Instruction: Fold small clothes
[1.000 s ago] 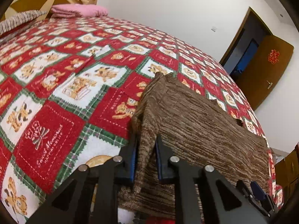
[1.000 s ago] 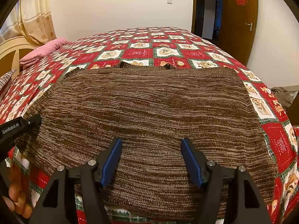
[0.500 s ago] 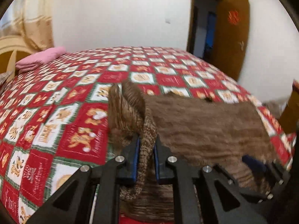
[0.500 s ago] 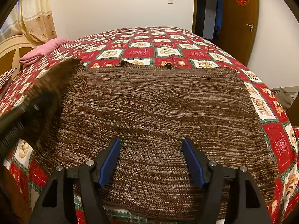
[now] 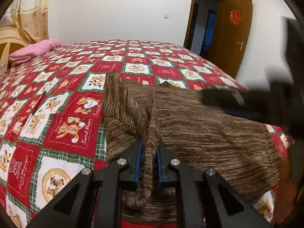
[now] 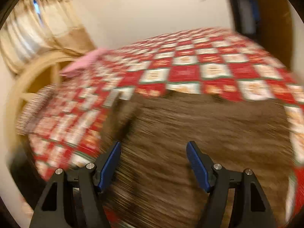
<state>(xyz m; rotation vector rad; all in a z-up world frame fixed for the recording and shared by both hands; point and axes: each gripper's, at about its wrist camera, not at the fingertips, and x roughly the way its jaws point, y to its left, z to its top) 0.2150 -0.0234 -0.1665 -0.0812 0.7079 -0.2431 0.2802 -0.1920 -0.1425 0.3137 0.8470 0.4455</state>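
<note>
Sweater: brown knit sweater [image 5: 209, 133] lies spread on the bed, along its near edge; its left side is lifted in a ridge, the rest flat
Left gripper [image 5: 148, 152]: narrow, clamped on a bunched fold of the sweater's left edge, the knit hanging in a rope between the blue pads
Right gripper [image 6: 153, 163]: wide and empty, jaws opening, above the sweater's near part; this view is blurred, so I cannot tell if it touches the cloth
Step in hand: likely carrying the left side over toward the middle
How to do it well: keep the pinch firm, lift enough that the knit clears the layer below, lay it so the fold line runs straight from hem to shoulder; the right gripper could pin or smooth the flat part so it does not drag
Sweater material: chunky marled knit, soft and stretchy, likely to sag and bunch
Bedspread [image 5: 62, 117]: red, white and green checks with bears, smooth woven cloth
Far left corner: folded pink cloth [image 5: 34, 51]
Beyond: cream curtain [image 5: 32, 15], brown door [image 5: 229, 36] ajar
</note>
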